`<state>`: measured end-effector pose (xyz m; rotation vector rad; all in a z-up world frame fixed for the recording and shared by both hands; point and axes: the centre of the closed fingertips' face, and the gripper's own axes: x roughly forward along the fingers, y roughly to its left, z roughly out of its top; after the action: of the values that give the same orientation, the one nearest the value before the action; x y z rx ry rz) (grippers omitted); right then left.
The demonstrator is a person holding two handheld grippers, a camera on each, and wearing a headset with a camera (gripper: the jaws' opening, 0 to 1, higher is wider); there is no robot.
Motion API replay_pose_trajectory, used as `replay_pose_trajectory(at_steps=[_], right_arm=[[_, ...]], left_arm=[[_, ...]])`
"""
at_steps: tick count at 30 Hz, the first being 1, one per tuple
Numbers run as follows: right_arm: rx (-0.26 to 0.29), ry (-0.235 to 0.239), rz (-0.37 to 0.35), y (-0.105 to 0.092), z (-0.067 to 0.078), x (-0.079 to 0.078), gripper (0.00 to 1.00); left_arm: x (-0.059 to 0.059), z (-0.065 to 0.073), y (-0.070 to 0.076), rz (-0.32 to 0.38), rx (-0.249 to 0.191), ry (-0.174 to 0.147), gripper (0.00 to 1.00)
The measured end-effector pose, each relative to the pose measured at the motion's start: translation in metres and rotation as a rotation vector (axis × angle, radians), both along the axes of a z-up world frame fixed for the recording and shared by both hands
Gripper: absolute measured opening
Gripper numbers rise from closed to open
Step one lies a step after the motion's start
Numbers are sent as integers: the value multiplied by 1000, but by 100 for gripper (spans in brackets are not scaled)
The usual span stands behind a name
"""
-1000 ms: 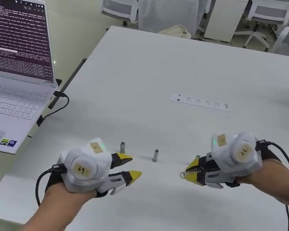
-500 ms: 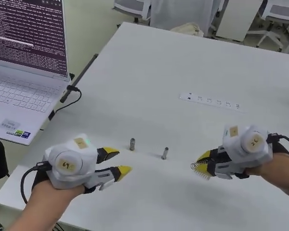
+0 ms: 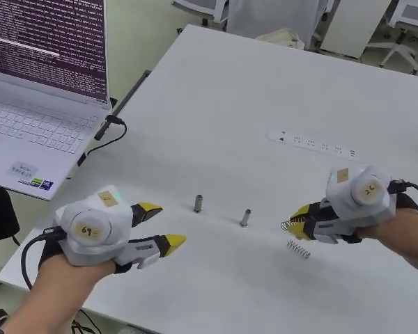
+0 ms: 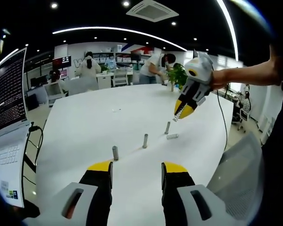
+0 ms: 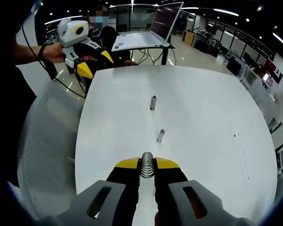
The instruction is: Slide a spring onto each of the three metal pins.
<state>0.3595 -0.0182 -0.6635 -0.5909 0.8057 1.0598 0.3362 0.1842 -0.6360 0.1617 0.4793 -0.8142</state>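
- The right gripper [image 3: 298,223] is clenched on a small coiled steel wire spring [image 5: 147,163], which stands pinched between its yellow-tipped jaws.
- It holds that spring in the air to the right of the middle short grey metal pin [image 3: 245,218], not yet over any pin's tip.
- The right-hand short grey metal pin [image 4: 167,127] stands just right of the middle pin, below the right gripper's tips in the left gripper view.
- A second loose coiled wire spring [image 3: 298,248] lies flat on the white table [image 3: 216,125], to the right of the middle pin and on the person's side of it.
- The left-hand short grey metal pin [image 3: 198,203] stands upright just left of the middle pin; the three make one row.
- The left gripper [image 4: 137,165] hangs farther left of the middle pin, on the person's side, with its jaws apart and nothing between them.
- Progress, as I judge it: all three pins look bare at this size, so no spring is on yet; one is picked up and ready.
- Left to do: thread the held spring onto a pin, most likely the right-hand one, then fit the other two pins.
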Motion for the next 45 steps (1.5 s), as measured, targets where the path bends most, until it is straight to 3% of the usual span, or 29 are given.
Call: replay_pose_trajectory(at_steps=[20,36,45], right_arm=[[-38,13,21,16,-6,30,9],[-58,28,52,30,-10,46,9],[-85,56,75,37,-22,52,9]], left_arm=[[-3,-2,18,42,-13,14,45],[-3,0,21,55,-23,9,51],[0,5,23,55,-26,0,52]])
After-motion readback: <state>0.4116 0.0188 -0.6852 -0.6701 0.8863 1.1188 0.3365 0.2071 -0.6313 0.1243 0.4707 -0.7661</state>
